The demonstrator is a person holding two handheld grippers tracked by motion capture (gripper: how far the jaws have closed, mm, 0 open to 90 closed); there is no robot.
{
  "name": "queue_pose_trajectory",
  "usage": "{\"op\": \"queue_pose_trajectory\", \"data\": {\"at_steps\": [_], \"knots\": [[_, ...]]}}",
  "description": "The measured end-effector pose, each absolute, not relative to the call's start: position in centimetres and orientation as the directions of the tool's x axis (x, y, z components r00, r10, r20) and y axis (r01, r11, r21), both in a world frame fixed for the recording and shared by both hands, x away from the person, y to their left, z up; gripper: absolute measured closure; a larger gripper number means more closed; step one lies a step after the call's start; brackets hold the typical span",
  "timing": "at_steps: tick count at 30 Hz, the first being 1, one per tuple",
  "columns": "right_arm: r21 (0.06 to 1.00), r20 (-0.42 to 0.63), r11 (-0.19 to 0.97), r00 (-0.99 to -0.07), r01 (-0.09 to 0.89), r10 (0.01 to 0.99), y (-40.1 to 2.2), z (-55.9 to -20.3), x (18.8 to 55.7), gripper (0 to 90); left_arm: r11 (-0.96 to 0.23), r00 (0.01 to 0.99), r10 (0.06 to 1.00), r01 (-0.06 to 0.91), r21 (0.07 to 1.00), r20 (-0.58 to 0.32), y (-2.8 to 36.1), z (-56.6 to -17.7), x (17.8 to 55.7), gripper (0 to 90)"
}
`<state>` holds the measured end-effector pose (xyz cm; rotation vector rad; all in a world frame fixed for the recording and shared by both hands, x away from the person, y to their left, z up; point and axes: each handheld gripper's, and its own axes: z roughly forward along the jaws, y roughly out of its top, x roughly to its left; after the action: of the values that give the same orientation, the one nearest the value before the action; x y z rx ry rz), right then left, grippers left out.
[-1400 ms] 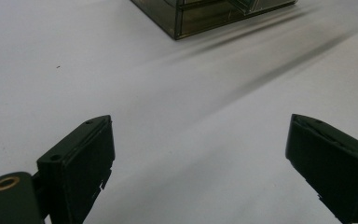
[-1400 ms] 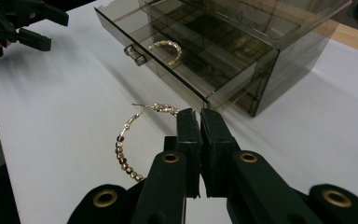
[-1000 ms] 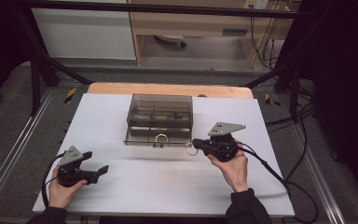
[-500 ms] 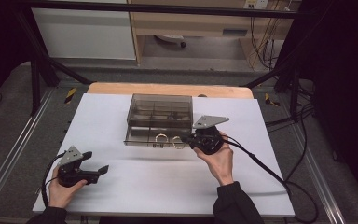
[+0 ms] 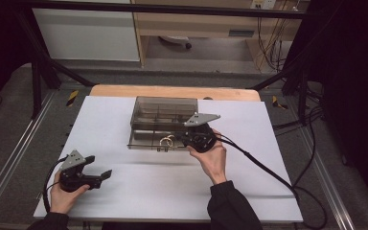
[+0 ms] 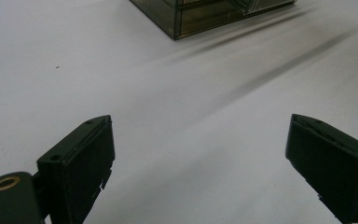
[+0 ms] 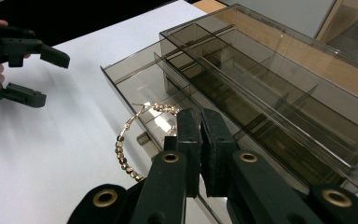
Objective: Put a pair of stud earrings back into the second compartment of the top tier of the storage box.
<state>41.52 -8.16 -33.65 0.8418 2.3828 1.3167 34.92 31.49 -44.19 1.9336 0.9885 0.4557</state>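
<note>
Right gripper (image 7: pixel 199 122), jaws clenched on a beaded gold hoop (image 7: pixel 129 140), holds it over the front tray (image 7: pixel 121 84) of the smoked organizer (image 5: pixel 163 120), placement pending; left gripper (image 5: pixel 96 176) rests agape on the table (image 5: pixel 124 201), well apart.

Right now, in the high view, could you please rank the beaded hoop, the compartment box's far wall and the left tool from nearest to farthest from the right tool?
1. Beaded hoop: held in the right tool, at the box's front edge.
2. Compartment box's far wall: just beyond, toward the table's back.
3. Left tool: far across, near the front left corner, jaws open.
</note>
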Motion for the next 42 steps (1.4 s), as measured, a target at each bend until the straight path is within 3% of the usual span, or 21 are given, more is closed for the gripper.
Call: {"op": "queue_pose_trajectory", "data": {"at_steps": [42], "knots": [[0.813, 0.011, 0.448, -0.779, 0.372, 0.627, -3.7, -37.9, 44.9, 87.3, -0.285, 0.615, 0.786, 0.457, 0.843, -0.068, 31.5, -44.2, 34.9, 8.0]]}}
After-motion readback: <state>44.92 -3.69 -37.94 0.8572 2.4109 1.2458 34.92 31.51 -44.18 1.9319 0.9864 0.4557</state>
